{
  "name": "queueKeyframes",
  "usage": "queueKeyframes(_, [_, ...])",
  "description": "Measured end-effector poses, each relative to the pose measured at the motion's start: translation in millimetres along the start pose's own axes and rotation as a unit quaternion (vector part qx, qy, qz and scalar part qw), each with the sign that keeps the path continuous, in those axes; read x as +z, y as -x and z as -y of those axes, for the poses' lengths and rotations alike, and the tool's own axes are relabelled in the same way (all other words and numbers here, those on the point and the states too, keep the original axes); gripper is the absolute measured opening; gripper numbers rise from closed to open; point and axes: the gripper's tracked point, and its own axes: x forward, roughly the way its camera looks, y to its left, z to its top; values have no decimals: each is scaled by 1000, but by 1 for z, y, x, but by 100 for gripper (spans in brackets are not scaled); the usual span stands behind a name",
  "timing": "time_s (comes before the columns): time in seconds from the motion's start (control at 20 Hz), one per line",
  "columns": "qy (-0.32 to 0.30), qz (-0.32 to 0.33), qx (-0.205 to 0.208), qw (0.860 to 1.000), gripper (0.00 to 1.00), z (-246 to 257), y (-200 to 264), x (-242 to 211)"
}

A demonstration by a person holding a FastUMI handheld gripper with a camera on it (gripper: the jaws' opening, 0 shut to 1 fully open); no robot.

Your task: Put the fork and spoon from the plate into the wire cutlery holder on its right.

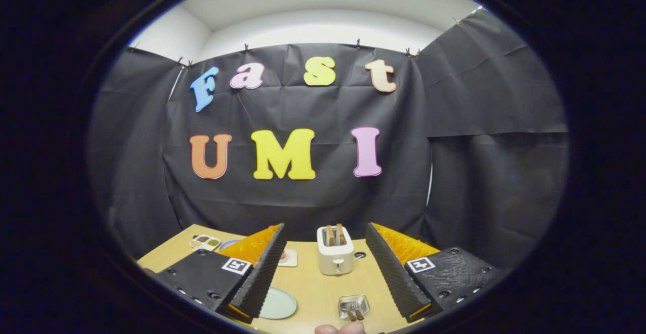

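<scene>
our jaws (323, 273) hang wide open and empty above the worktop (313, 286), cutlery holder (354, 305) ahead beside the plate (277, 302), and we'd pinch those thin, slippery handles mid-length.

- We see the gripper (325, 268) with its fingers spread wide above the table (318, 293).
- The plate (277, 303) lies beside the left finger.
- The wire cutlery holder (354, 306) sits to its right.
- The toaster (335, 256) stands beyond both.
</scene>
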Motion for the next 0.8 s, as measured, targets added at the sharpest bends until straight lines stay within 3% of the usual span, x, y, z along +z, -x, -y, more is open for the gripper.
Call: queueKeyframes(0.8, [-3, 11, 1, 1000, 96, 4, -4, 13])
